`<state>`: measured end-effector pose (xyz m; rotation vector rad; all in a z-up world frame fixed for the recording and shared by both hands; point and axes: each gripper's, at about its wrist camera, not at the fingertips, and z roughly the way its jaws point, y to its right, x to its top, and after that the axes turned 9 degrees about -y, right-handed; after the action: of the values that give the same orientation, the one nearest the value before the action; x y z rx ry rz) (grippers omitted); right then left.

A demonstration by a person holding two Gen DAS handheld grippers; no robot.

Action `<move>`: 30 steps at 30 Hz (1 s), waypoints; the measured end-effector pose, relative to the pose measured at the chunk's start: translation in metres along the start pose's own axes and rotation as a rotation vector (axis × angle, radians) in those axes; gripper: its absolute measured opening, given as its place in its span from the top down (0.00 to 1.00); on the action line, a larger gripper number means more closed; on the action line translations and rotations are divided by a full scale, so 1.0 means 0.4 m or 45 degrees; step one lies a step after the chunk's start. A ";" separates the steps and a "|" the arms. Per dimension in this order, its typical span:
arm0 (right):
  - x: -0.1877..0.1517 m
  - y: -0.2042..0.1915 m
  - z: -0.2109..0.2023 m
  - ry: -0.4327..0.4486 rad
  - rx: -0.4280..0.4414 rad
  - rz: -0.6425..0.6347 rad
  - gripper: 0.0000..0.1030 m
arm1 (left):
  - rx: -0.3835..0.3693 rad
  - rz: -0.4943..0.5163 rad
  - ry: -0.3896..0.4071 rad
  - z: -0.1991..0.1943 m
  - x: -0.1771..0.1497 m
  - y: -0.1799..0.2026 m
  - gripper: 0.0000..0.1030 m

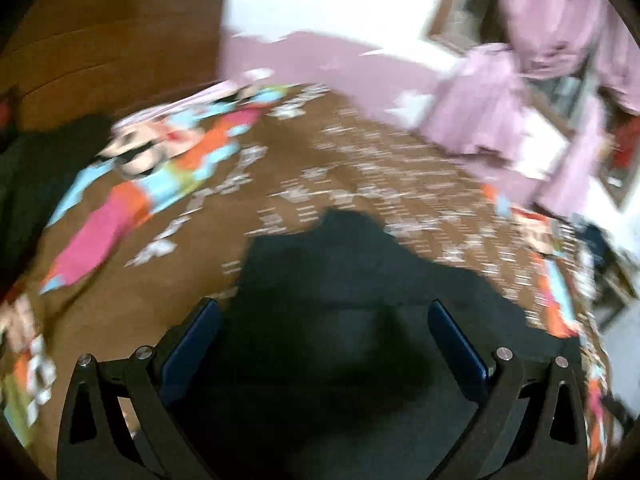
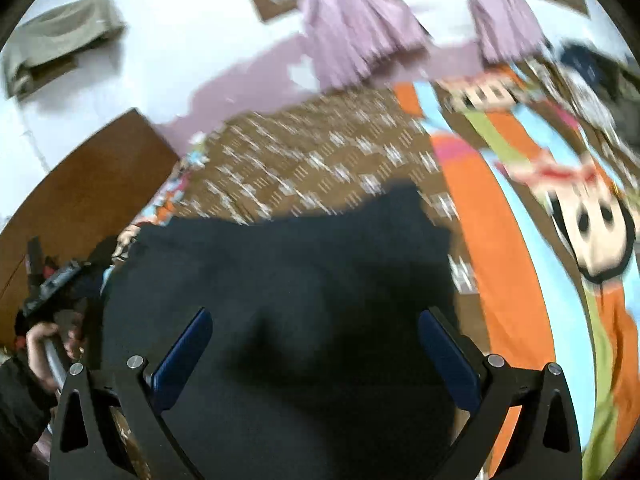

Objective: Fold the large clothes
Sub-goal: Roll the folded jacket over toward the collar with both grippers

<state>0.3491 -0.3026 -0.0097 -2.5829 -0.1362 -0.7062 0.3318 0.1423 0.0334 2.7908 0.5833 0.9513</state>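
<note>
Across the frame's middle spreads a brown patterned bedspread (image 1: 360, 168), with a dark garment (image 2: 280, 280) lying flat on its lower centre. Left hand-held gripper (image 1: 324, 316) and right hand-held gripper (image 2: 316, 324) hover above it, fingers spread, empty.

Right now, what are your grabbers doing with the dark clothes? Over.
Left gripper open, nothing in it. Right gripper open too. Dark garment lies spread on the patterned bedspread, under both. Nothing in the way; picture blurry.
</note>
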 end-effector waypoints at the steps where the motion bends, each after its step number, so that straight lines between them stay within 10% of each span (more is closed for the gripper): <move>1: -0.012 0.017 0.008 -0.027 -0.006 0.027 0.00 | 0.002 -0.021 -0.015 0.001 -0.001 -0.014 0.01; 14: -0.064 0.162 0.131 -0.131 0.049 0.243 0.00 | -0.145 0.004 -0.197 0.065 -0.036 -0.107 0.01; 30: -0.059 0.175 0.180 0.040 0.135 0.188 0.00 | -0.593 -0.057 -0.302 0.158 -0.070 -0.205 0.01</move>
<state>0.3763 -0.3315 -0.1050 -2.4500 0.0263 -0.6666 0.3242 0.2061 -0.0526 2.4097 0.3355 0.6332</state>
